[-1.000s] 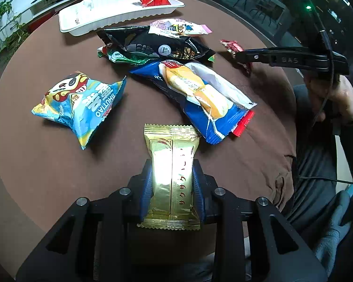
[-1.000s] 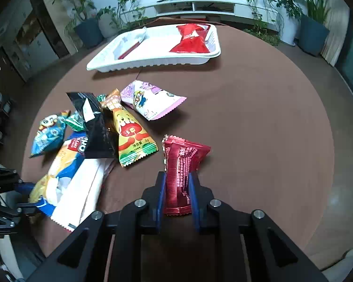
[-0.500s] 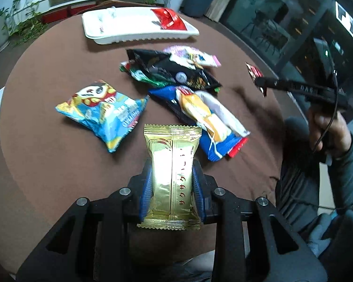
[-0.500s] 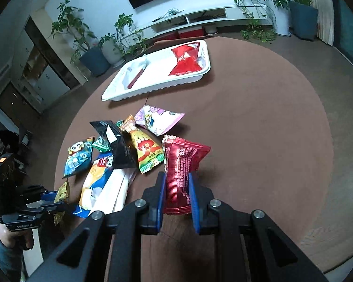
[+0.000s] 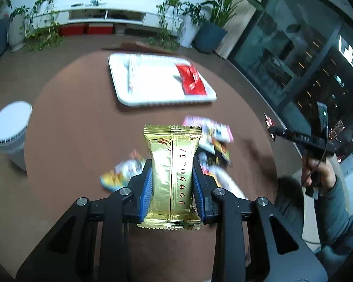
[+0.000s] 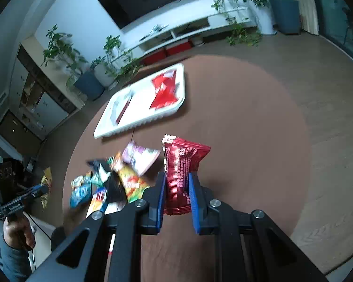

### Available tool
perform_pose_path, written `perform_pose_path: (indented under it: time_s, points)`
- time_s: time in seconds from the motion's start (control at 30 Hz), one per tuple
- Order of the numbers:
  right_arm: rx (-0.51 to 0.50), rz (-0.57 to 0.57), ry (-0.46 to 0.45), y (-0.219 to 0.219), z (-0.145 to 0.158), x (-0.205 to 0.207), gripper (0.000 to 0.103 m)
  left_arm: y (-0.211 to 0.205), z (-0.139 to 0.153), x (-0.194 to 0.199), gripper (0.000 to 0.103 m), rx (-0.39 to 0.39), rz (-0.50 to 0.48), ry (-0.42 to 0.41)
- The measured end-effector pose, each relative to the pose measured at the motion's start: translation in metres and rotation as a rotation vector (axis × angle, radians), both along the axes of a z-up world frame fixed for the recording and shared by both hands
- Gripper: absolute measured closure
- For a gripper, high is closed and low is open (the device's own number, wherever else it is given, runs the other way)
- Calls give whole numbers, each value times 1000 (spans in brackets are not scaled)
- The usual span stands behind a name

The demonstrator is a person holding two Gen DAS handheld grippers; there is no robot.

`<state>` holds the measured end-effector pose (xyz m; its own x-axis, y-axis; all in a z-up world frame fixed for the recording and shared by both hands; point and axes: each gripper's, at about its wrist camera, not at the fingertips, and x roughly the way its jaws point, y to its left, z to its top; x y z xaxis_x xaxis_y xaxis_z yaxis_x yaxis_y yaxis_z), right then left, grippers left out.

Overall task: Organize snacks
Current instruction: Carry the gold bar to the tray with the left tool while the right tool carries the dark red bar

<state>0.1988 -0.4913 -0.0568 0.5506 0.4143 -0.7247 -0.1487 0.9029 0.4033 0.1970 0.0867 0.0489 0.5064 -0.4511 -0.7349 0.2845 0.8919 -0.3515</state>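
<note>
The left tongs (image 5: 171, 183) pinched a light, crinkly gold packet (image 5: 171, 171) mid-body; the right tongs (image 6: 176, 192) squeezed a soft red packet (image 6: 180, 171) low down.

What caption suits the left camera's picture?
Left tongs grip a gold snack packet above the table, white tray beyond.

Left tongs (image 5: 171, 183) clamped (blue pads gripping); right tongs (image 6: 176, 188) likewise clamped, both raised.
</note>
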Motion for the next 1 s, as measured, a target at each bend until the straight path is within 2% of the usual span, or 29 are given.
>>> perform_pose_path:
  time_s: [0.27, 0.47, 0.57, 0.63, 0.8, 1.0]
  points:
    - [10, -9, -98, 6, 49, 62, 83, -10, 45, 96, 74, 38, -6, -43]
    - [13, 88, -145, 67, 73, 121, 83, -25, 53, 176, 74, 52, -2, -12]
    - [-7, 119, -128, 95, 65, 145, 83, -36, 35, 215, 74, 57, -4, 40]
    - [-21, 139, -113, 113, 54, 162, 83, -45, 21, 237, 74, 89, 1, 69]
    - [-63, 158, -38, 142, 14, 197, 83, -68, -8, 277, 74, 137, 10, 112]
    - [-130, 179, 21, 162, -23, 214, 83, -93, -46, 297, 74, 190, -6, 140]
